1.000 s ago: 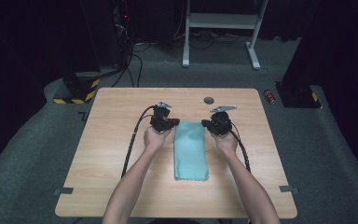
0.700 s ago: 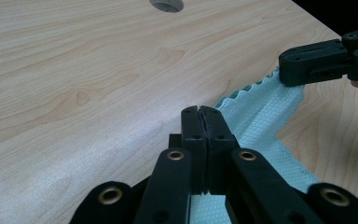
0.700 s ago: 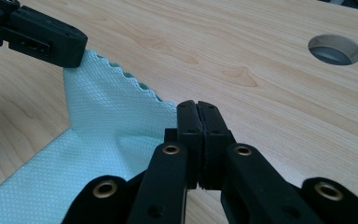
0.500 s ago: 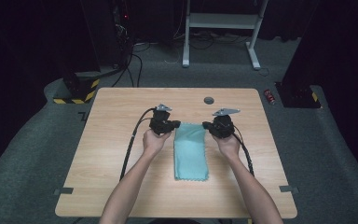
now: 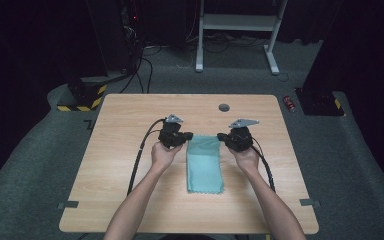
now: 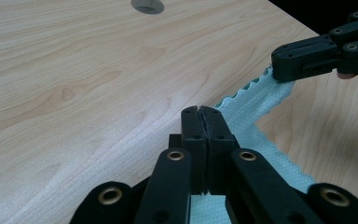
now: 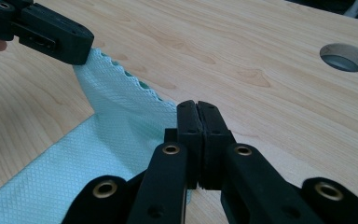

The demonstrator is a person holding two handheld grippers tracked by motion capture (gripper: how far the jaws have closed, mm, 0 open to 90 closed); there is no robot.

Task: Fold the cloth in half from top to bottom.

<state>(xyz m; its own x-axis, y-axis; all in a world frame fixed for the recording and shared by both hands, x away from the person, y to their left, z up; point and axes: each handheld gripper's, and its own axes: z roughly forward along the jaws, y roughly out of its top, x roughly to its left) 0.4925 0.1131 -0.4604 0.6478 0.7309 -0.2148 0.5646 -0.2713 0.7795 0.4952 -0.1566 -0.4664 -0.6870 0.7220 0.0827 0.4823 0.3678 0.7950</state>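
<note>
A teal cloth (image 5: 205, 165) lies as a long folded strip on the wooden table (image 5: 125, 125), running from the grippers toward the front edge. My left gripper (image 5: 187, 136) is shut on the cloth's far left corner, and its own view shows the jaws (image 6: 200, 112) pressed together with teal fabric (image 6: 261, 107) between them. My right gripper (image 5: 221, 136) is shut on the far right corner; its jaws (image 7: 197, 109) are pinched over the cloth (image 7: 116, 126). The far edge is lifted slightly between the two grips. Each gripper view shows the other gripper clamping its corner (image 6: 307, 58) (image 7: 51, 35).
A round hole (image 5: 224, 107) is cut in the table beyond the grippers. Black cables trail from both grippers toward the front edge. A small red can (image 5: 290, 102) lies on the floor off the far right corner, and white stand legs (image 5: 235, 30) stand behind.
The right gripper has edged slightly to the right, and the cloth's far edge looks stretched a little wider. The left gripper has kept still.
</note>
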